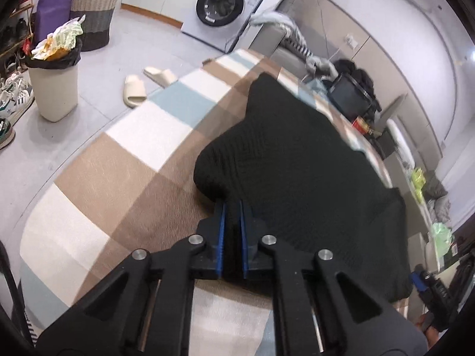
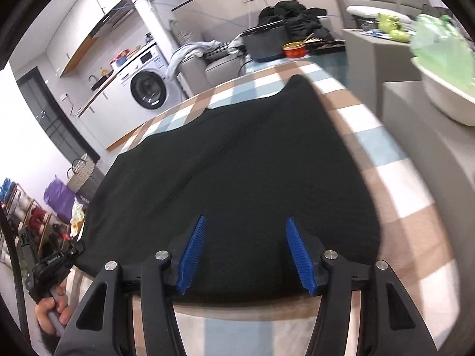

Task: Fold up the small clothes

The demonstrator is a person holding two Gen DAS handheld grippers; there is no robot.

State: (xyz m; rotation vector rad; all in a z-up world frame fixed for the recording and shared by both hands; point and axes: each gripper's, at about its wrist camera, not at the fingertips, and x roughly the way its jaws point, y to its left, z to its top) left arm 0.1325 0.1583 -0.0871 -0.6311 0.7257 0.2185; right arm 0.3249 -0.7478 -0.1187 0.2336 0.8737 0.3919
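Observation:
A black knit garment [image 1: 297, 154] lies spread on a checked brown, white and blue cloth [image 1: 124, 160] that covers the table. My left gripper [image 1: 233, 207] is shut on the garment's near left edge, with black fabric between its blue pads. In the right wrist view the same garment [image 2: 237, 160] fills the middle of the checked cloth [image 2: 394, 178]. My right gripper [image 2: 246, 222] is open, its blue pads spread wide just over the garment's near edge, holding nothing. The right gripper also shows at the lower right of the left wrist view [image 1: 424, 284].
On the floor to the left are a white bin [image 1: 53, 89], beige slippers [image 1: 142, 86], a woven basket [image 1: 95, 14] and a washing machine [image 1: 219, 6]. A black box [image 2: 264, 41], a red tin [image 2: 294, 50] and a white bowl [image 2: 445, 95] stand beyond the garment.

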